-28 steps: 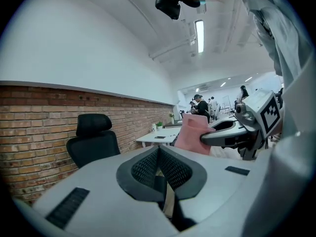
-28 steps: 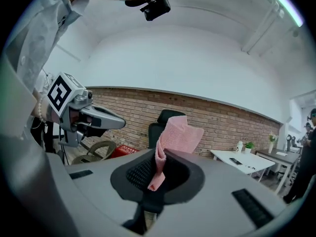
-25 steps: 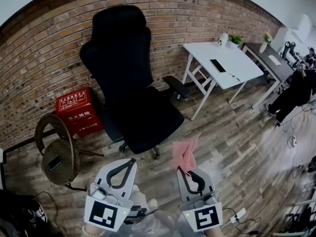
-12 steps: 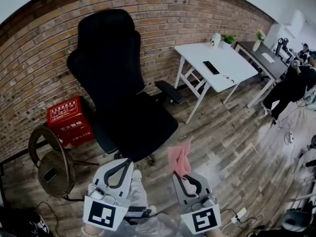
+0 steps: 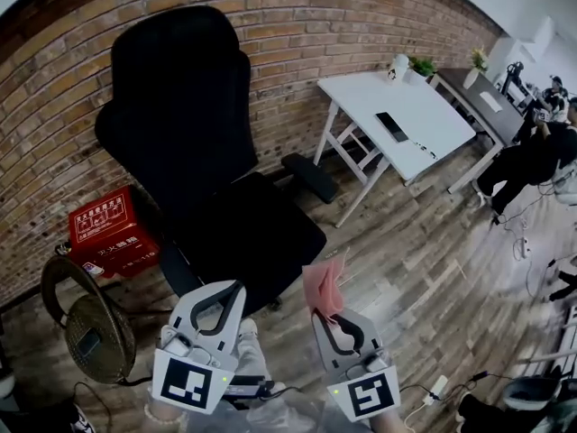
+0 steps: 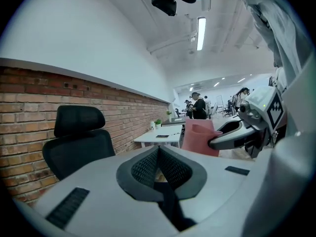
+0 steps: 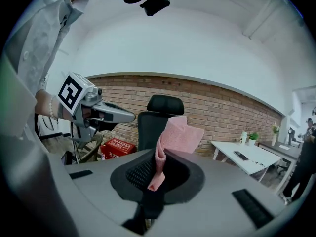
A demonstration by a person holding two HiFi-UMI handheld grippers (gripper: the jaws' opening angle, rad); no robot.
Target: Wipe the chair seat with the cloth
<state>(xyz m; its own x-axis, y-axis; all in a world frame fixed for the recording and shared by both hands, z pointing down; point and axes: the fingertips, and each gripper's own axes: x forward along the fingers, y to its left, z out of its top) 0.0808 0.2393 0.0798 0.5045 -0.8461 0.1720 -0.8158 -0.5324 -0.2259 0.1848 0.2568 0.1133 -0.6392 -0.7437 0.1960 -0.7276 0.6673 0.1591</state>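
pink cloth [image 5: 323,283] pinched in right claw [image 5: 331,317] (cloth standing upright), left claw [image 5: 237,288] clenched empty, black chair [image 5: 248,233] ahead

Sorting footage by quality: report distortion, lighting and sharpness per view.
Head view: fisheye bows the brick wall; the black chair is a featureless dark mass. Left gripper view: ceiling light blown out, black corners. Right gripper view: pink cloth in the right tool is sharp, evenly lit.
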